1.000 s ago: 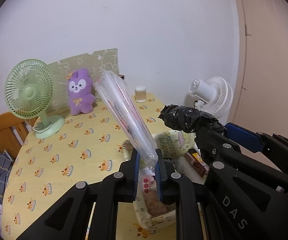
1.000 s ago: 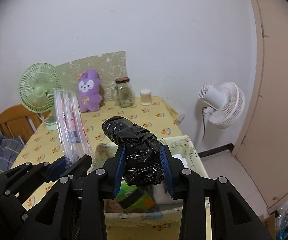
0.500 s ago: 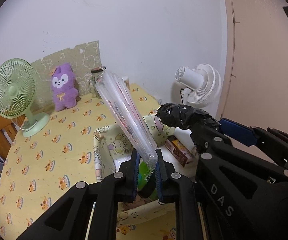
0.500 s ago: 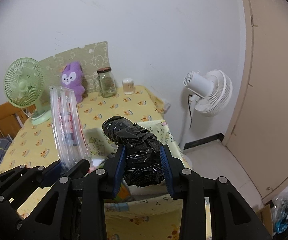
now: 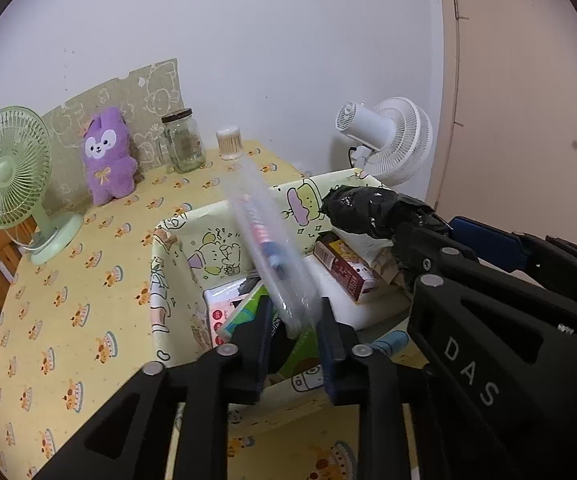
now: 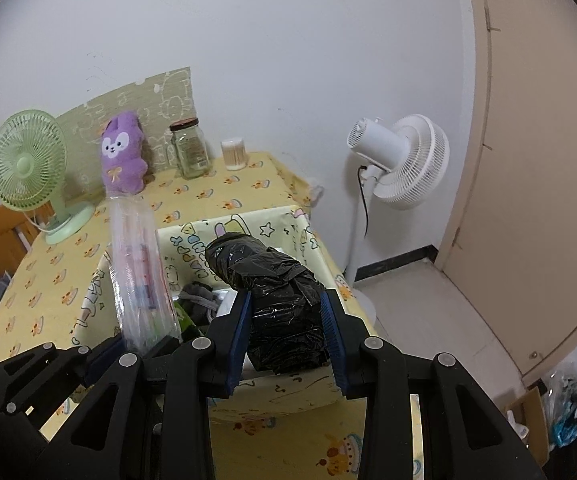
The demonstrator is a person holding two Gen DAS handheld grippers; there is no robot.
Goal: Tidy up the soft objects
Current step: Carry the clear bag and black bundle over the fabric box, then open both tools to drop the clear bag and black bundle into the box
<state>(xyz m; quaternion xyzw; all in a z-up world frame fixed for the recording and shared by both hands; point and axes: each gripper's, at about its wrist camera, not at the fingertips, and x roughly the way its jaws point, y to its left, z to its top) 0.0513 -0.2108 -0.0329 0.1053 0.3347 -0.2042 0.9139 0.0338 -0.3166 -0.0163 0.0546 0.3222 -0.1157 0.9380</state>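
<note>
Clear plastic packet (image 5: 266,248): blurred, slipping between the left gripper (image 5: 293,344) jaws, spread apart where they pinched it a moment ago; dropping into the fabric bin (image 5: 160,280). Black bag roll (image 6: 276,296): clenched by the right gripper (image 6: 286,340) above the bin, next for deposit.

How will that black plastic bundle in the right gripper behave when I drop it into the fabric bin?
The black plastic bundle looks crumpled and wrinkled, so probably soft and light. It bulges past the right gripper, so it may spring open. Its glossy film could slide off items in the fabric bin.
</note>
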